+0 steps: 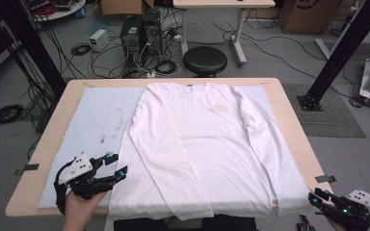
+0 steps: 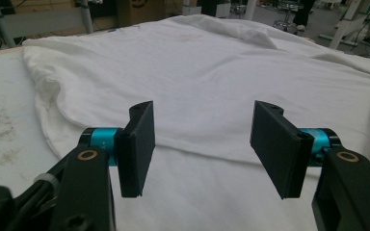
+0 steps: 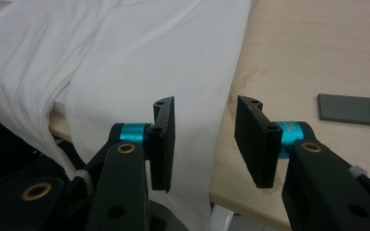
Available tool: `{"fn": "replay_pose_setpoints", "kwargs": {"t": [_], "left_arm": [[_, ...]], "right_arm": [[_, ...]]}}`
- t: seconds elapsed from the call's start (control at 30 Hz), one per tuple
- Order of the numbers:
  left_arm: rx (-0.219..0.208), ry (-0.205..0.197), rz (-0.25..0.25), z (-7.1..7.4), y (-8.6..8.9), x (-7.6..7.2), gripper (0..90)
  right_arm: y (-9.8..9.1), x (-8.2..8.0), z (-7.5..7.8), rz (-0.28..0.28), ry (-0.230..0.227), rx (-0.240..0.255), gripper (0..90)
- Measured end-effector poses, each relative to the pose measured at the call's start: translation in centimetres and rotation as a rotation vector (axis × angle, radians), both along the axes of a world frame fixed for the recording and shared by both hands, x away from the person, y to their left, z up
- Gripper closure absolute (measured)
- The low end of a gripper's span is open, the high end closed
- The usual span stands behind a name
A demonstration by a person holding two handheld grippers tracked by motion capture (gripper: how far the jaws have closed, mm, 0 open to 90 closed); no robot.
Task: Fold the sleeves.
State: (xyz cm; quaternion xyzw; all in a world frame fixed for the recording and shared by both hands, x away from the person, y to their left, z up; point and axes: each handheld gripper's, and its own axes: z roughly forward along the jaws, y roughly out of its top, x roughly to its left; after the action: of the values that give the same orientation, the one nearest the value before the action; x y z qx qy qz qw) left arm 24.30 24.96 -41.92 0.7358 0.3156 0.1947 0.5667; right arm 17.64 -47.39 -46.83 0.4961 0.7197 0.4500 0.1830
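Though faint, shirt (image 1: 197, 139) print (image 1: 218, 109) (chest, yellowish) stays unreadable.

light wood table (image 1: 289, 122), pale stained mat (image 1: 96, 125) laid over it, white long-sleeve shirt (image 1: 197, 144) spread flat on top

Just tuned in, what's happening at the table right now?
A person holds a gripper in each hand over a white long-sleeved shirt spread flat on a pale mat on the wooden table. The left gripper sits by the shirt's left hem edge, jaws open with nothing between them. The right gripper is at the near right corner, by the sleeve end hanging over the table edge, jaws apart and not gripping the cloth.
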Motion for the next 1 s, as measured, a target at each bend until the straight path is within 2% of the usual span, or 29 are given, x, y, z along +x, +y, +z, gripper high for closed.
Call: {"fn": "replay_pose_setpoints", "kwargs": {"t": [0.17, 0.3, 0.37, 0.4, 0.43, 0.5, 0.53, 0.63, 0.73, 1.0], "left_arm": [[0.015, -0.005, -0.004, 0.1, -0.1, -0.2, 41.7], [0.011, -0.002, -0.004, 0.0, -0.1, -0.3, 41.7], [0.009, 0.001, -0.002, 0.0, -0.1, -0.3, 41.7], [0.008, 0.002, -0.002, 0.0, -0.1, -0.3, 41.7], [0.009, 0.002, -0.003, 0.0, -0.1, -0.3, 41.7], [0.008, 0.001, -0.003, 0.0, -0.1, -0.2, 41.7], [0.009, 0.001, -0.005, 0.0, -0.1, -0.3, 41.7], [0.008, 0.002, -0.009, 0.0, -0.2, -0.3, 41.7], [0.012, 0.001, -0.01, 0.1, -0.3, -0.2, 41.7], [0.012, 0.0, -0.008, 0.1, -0.3, -0.3, 41.7]], "right_arm": [[-0.1, 0.0, -0.5, 0.01, 0.013, 0.009, 61.0], [-0.4, 0.2, -1.1, 0.015, 0.04, 0.035, 62.6], [-0.5, 0.2, -1.3, 0.031, 0.051, 0.051, 67.8], [-0.5, 0.2, -1.4, 0.052, 0.054, 0.058, 74.2], [-0.5, 0.2, -1.4, 0.052, 0.054, 0.058, 74.2], [-0.5, 0.1, -1.4, 0.071, 0.05, 0.061, 81.7], [-0.4, -0.1, -1.3, 0.075, 0.039, 0.057, 85.8], [-0.4, -0.3, -1.0, 0.079, 0.024, 0.058, 88.1], [-0.2, -0.7, -0.1, 0.092, -0.014, 0.057, 89.5], [1.5, -1.3, 2.8, 0.134, -0.108, 0.111, 89.8]]}}
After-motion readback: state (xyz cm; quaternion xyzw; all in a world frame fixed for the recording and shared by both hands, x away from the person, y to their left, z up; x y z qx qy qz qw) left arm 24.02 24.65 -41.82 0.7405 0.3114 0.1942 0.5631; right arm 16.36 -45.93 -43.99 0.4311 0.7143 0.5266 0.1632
